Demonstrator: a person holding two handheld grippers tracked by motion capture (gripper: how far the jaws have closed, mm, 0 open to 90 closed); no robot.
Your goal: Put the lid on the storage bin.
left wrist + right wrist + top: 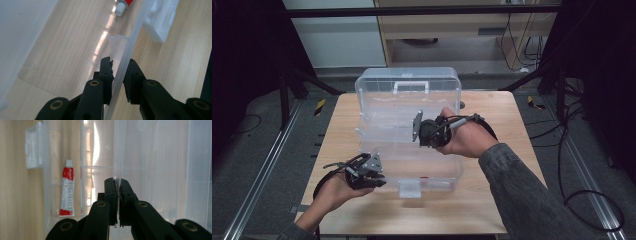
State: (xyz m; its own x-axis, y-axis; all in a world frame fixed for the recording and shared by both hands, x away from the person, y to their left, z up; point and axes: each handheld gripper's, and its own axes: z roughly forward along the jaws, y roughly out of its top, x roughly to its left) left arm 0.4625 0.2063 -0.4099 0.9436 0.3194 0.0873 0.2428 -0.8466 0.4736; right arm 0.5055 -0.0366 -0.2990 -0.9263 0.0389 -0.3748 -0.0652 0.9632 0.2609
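Item: left gripper (371, 172), held in the person's left hand (334, 192) at the near-left corner of the clear plastic storage box (412, 150). In the left gripper view its two black jaws straddle the box's thin front wall (125, 57), one jaw inside the box and one outside. The jaws stand narrowly apart with the wall between them; whether the pads truly press on the plastic is hard to judge, as a slim gap seems to show on the outer side.

Item: clear plastic storage box, lying open on the wooden table (492, 200), its lid (408, 87) raised on the far side and carrying a white handle (411, 86). A white latch (410, 189) hangs at the near wall, just right of the left gripper; in the left gripper view the same latch (161, 22) lies ahead of the jaws and to their right, outside the wall.

Item: red and white tube (67, 191), lying on the box floor against the near wall. It lies ahead and left of the right gripper's jaws, cap pointing away from them; in the left gripper view its capped end (122, 6) lies far ahead, inside the wall.

Item: right gripper (418, 127), held in the person's right hand (464, 137) above the middle of the box, pointing left. Its jaws are pinched tight on a thin clear inner panel (117, 157) whose edge runs straight ahead from between them.
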